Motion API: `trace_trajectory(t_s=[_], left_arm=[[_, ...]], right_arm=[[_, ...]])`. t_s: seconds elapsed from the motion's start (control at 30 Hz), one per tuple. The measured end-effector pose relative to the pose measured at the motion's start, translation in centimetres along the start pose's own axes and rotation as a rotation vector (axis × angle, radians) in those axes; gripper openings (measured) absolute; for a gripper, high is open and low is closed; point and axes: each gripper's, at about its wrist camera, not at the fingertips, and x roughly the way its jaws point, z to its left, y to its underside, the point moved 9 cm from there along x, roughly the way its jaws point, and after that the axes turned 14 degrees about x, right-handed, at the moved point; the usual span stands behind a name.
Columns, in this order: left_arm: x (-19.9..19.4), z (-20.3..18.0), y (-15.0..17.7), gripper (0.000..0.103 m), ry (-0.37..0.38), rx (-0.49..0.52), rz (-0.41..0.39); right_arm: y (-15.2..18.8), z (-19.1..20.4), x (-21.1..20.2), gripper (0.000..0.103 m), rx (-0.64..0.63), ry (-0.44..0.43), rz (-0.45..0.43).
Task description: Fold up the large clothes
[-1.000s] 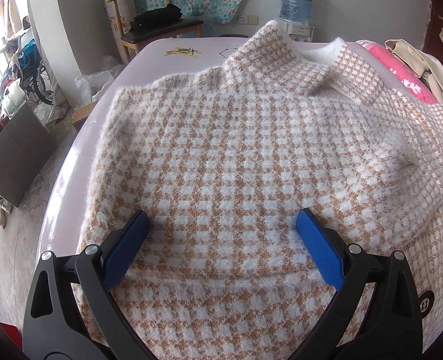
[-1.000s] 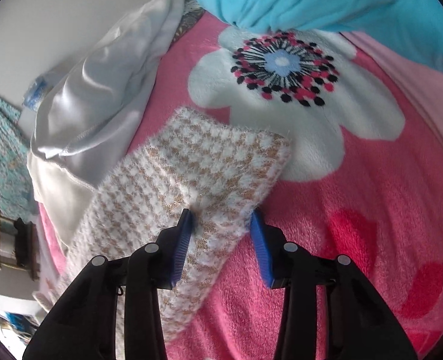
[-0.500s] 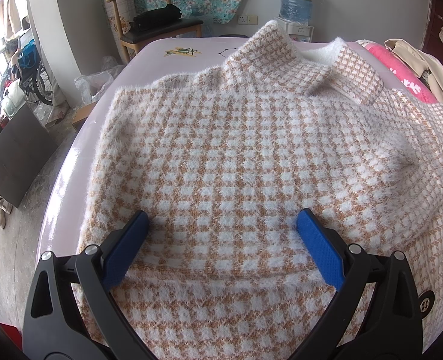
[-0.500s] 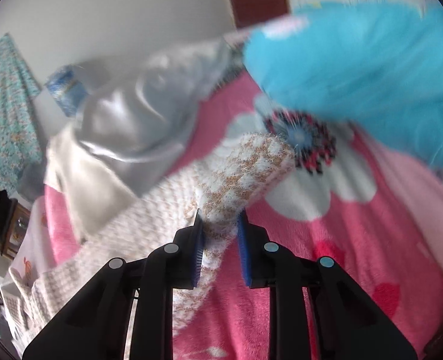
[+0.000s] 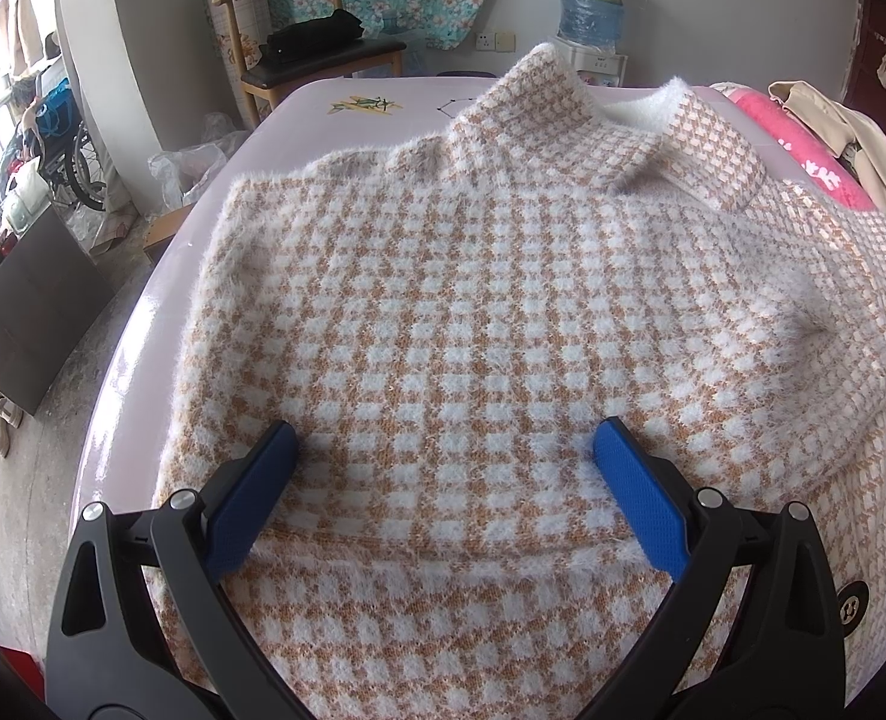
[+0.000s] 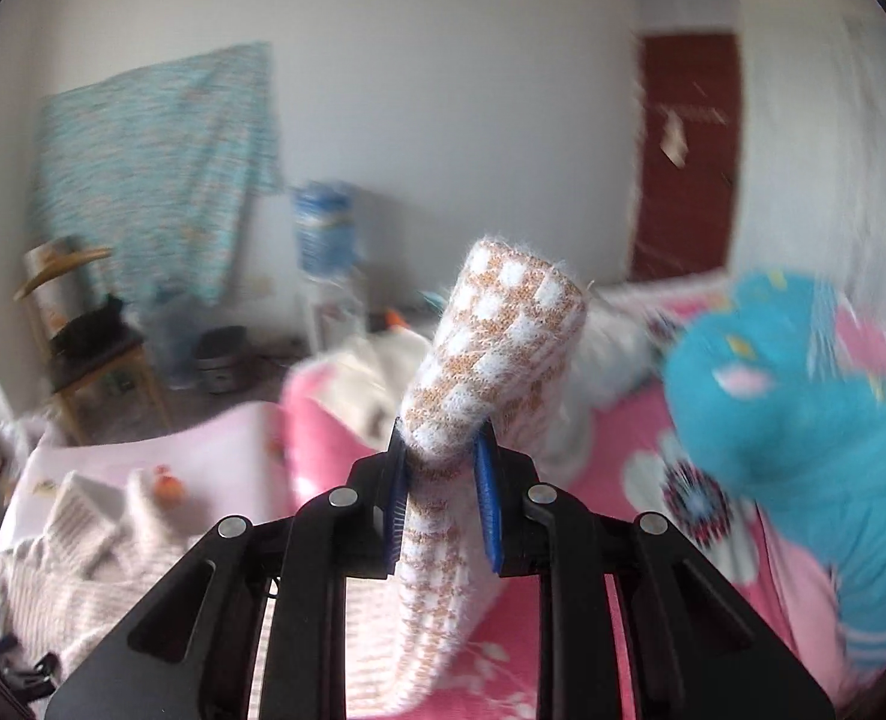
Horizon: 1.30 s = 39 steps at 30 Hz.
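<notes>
Above the bed (image 6: 653,450), right tool (image 6: 443,480) pinches the sleeve (image 6: 491,354).

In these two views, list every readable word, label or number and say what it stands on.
None can be read.
Water bottle label: print too small.
Pink blanket: white characters, cut off and unclear.
Dispenser sticker: too small.
Right wrist view: blurred, nothing legible.
</notes>
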Motion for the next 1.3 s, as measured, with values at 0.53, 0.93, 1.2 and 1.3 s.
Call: trace_trajectory(t_s=[0.53,0.93,1.2,1.3], left_arm=[[-5.2,3.4,-0.8,0.096,0.053,-0.087,-0.064],[-8.1,4.9,-0.1,0.095,0.274,-0.158,-0.146],[-4.2,-0.5,-4.5,0.08,0.489,-0.186,-0.097],[-0.7,-2.8,-5.3,0.067,0.532,-0.202,0.008]], right_arm=[[12.7,26.1,-3.1,0.02,-0.26,-0.376,0.19],[32.7,27.7,-2.3,0.062,-0.325,-0.651,0.885],[27.4,16.4,-1.6,0.062,-0.184,-0.593,0.762],[28.7,12.8,-0.3,0.045,-0.191,-0.521,0.769]])
